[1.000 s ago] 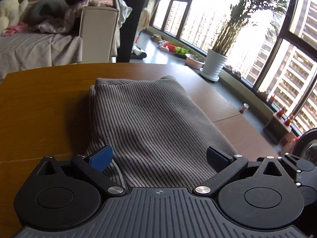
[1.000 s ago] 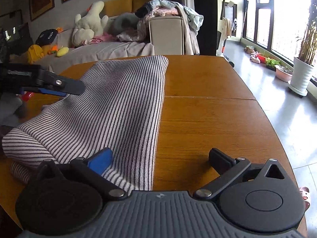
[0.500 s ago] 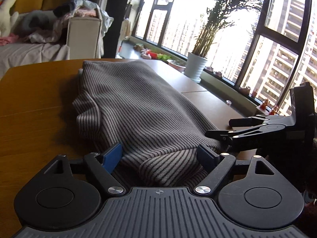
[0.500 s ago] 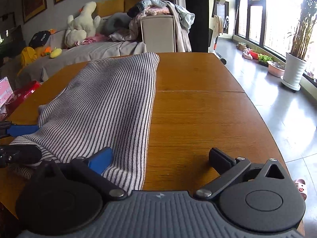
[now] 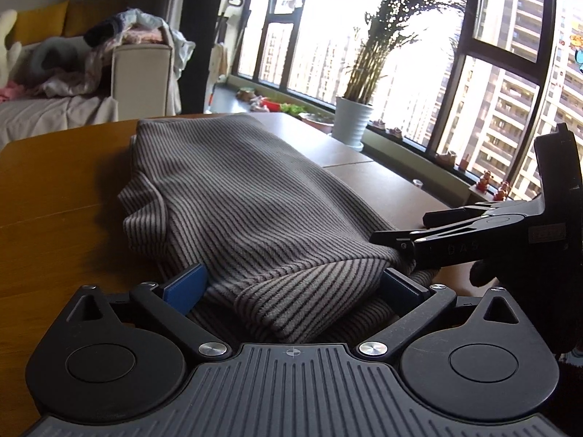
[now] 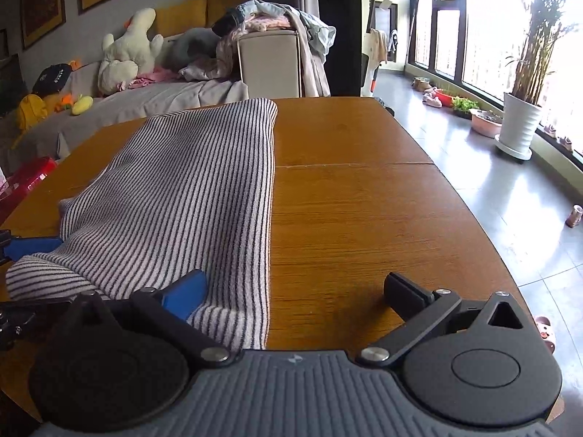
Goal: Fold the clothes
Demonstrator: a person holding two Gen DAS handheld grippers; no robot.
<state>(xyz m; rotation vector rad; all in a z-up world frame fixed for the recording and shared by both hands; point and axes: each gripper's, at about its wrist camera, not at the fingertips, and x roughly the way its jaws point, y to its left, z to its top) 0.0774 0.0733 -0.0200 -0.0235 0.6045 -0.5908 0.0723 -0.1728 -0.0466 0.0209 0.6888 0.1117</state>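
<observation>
1. At the bottom of the left wrist view, my left gripper has just been opening; its jaws straddle the bunched near end of the grey-and-black striped knit garment without clenching it.
2. My right gripper is spread wide, its blue pad over the near hem, the other over bare wood.
3. Further up the frame, the garment lies lengthwise on the brown wooden table, seemingly folded to a long strip; I judge the crosswise folds remain.

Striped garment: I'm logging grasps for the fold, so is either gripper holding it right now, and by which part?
Nothing is held. The left gripper straddles a bunched near end of the striped garment with jaws wide; the right gripper is open over its near corner.
</observation>
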